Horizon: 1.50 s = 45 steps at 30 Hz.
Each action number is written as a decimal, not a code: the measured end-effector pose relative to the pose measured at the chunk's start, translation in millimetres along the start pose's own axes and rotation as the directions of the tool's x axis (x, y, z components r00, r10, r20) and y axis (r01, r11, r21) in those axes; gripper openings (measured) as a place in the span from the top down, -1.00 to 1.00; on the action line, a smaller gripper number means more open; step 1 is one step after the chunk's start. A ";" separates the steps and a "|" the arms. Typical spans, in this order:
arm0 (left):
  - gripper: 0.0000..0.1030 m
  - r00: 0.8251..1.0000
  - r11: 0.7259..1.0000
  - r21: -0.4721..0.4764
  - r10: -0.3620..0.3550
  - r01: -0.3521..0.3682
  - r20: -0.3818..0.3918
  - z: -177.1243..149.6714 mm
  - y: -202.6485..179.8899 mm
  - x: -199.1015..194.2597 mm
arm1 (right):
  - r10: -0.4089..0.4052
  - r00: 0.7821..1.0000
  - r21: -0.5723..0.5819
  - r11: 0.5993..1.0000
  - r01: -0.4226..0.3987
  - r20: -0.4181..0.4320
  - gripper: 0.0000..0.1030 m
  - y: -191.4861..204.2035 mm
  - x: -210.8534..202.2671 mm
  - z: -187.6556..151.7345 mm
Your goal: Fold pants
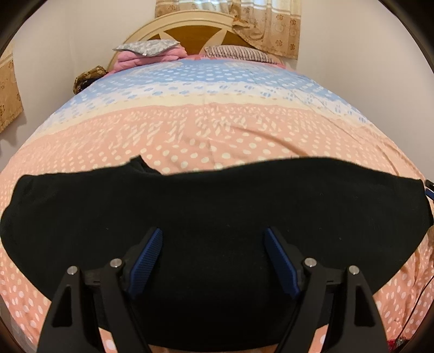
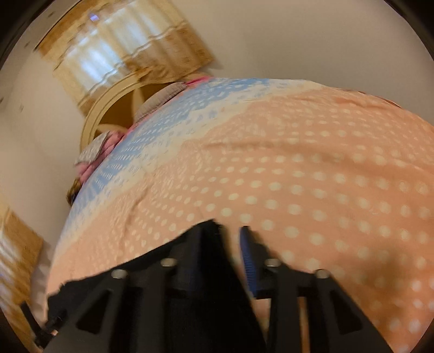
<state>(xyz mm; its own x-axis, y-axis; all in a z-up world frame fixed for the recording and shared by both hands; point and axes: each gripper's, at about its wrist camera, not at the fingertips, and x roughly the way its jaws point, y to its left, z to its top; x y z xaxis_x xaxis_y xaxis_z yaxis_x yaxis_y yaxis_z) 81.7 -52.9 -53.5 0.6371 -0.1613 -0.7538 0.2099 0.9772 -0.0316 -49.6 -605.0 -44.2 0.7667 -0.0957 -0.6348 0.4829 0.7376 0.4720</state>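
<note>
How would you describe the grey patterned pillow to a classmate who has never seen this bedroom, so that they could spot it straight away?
Start at the bed's arched wooden headboard against the far wall. At its foot on the left side of the left wrist view lies a folded pink blanket, and the grey patterned pillow rests on top of it. Its neighbour to the right is a striped pillow; this one is grey with a pale print, not stripes.

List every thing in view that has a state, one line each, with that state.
black pants: lying across the bedspread, partly folded, one corner turned up
left tool: open over the pants, gripping nothing
right tool: slightly parted at the pants' edge; grip unclear through blur
bedspread: spread flat, lightly creased
curtain: drawn closed
</note>
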 end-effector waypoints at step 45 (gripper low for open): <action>-0.61 0.984 0.787 -0.604 0.175 -0.128 0.020 -49.1 319.5 -44.3 | 0.272 0.810 -0.486 0.685 -0.542 -0.519 0.26 404.9 86.8 -276.4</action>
<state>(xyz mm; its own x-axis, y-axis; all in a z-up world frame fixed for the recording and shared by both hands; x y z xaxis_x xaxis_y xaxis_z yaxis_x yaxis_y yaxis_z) 84.1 273.2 -62.5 0.6787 0.0096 -0.7344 -0.3640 0.8729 -0.3250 95.5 -129.9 -77.3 0.5328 0.4705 -0.7033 -0.2908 0.8823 0.3700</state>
